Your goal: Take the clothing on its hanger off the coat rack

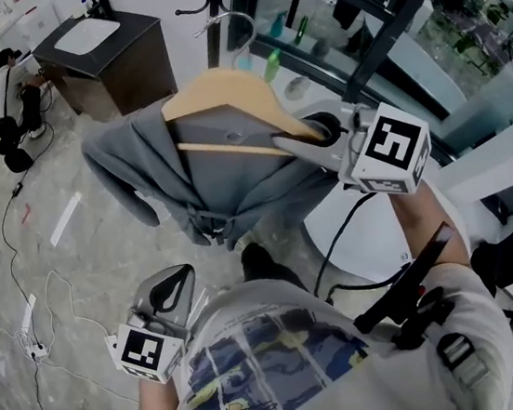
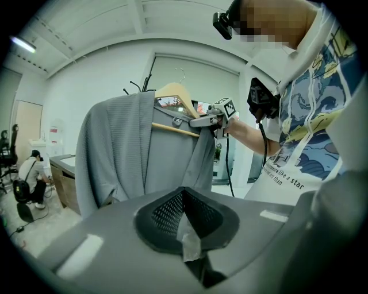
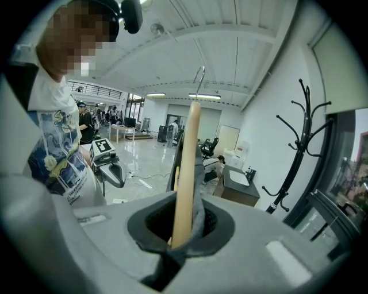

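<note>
A wooden hanger (image 1: 223, 96) carries a grey garment (image 1: 226, 185), held in the air away from the black coat rack (image 3: 299, 149). My right gripper (image 1: 300, 142) is shut on the hanger's right arm together with a fold of the cloth; in the right gripper view the hanger (image 3: 187, 172) rises straight out of its jaws. The left gripper view shows the garment (image 2: 126, 149) hanging free, with the metal hook (image 2: 181, 74) on nothing. My left gripper (image 1: 169, 290) hangs low by the person's hip, jaws together with nothing between them.
A dark cabinet with a white sink (image 1: 111, 59) stands at the back left, and a person (image 1: 7, 91) crouches beside it. Cables (image 1: 26, 305) lie on the floor at left. Glass walls (image 1: 353, 8) run behind the rack. A white round base (image 1: 363, 232) sits at right.
</note>
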